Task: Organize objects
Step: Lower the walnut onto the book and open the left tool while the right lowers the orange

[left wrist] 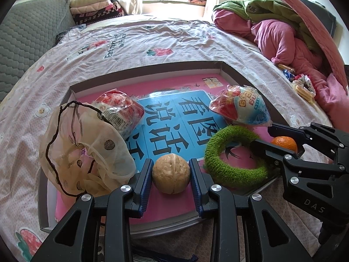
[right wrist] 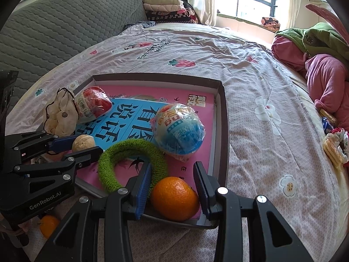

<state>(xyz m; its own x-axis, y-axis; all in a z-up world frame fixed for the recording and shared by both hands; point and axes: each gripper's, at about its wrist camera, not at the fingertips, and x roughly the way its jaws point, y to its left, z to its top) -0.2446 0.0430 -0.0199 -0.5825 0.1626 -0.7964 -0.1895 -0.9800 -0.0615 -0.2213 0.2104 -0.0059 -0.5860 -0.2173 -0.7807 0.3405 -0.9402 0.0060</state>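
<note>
Bedding in a pink floral print covered the bed. On it lay a shallow grey cardboard tray with a pink-and-blue book as its floor. Already inside: cream mesh pouch at 9 o'clock, two wrapped snack balls, green fuzzy ring. The left gripper, narrowly parted, clasped a tan walnut-like ball at 6 o'clock. The right gripper clasped an orange mandarin at 5 o'clock. Remaining, apparently: both releases and a second mandarin outside.

Read "GenRobot.AI" in white on the black body of the left claw. Read "DAS" on the right claw. Saw large Chinese characters, upside down, on the blue panel of the pink book.
</note>
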